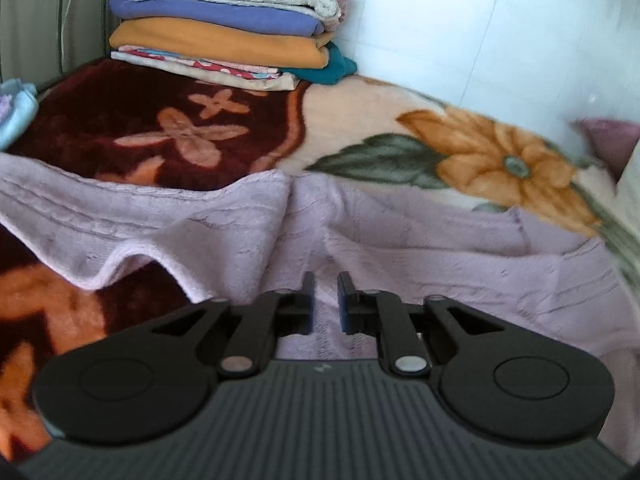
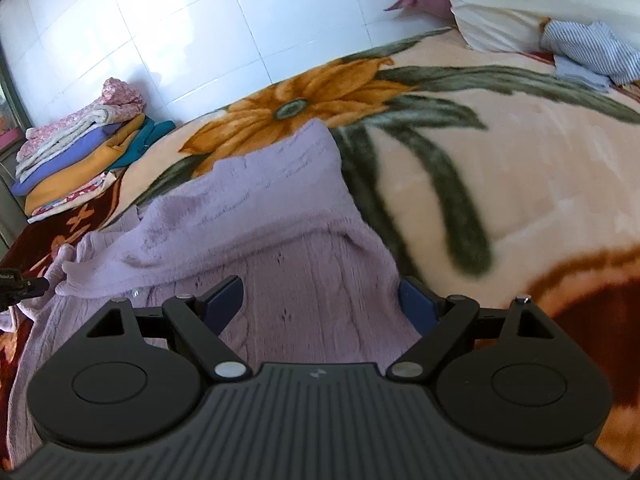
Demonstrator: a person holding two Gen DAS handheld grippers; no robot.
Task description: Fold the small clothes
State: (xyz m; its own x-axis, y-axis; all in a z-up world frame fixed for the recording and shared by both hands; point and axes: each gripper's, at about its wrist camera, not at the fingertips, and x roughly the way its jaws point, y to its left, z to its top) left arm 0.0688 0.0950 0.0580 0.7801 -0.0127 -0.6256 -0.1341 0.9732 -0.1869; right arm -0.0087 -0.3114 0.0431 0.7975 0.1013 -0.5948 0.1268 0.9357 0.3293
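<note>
A lilac knitted garment (image 1: pixel 420 248) lies spread over the floral blanket (image 1: pixel 360 120), with a fold ridge running up its middle and a sleeve stretched out to the left. My left gripper (image 1: pixel 326 280) hovers low over the garment's near part. Its fingers stand a narrow gap apart, and only cloth lying below shows in that gap. In the right wrist view the same lilac garment (image 2: pixel 280 208) reaches away towards the orange flower. My right gripper (image 2: pixel 322 286) stands wide open above its near right edge, with nothing between the fingers.
A stack of folded clothes (image 1: pixel 228 28) sits at the blanket's far end against the white tiled wall (image 1: pixel 480 20); it also shows as the stack (image 2: pixel 80 156). A light blue cloth (image 1: pixel 16 112) lies far left. A cream pillow (image 2: pixel 540 0) and striped blue clothes (image 2: pixel 588 56) lie far right.
</note>
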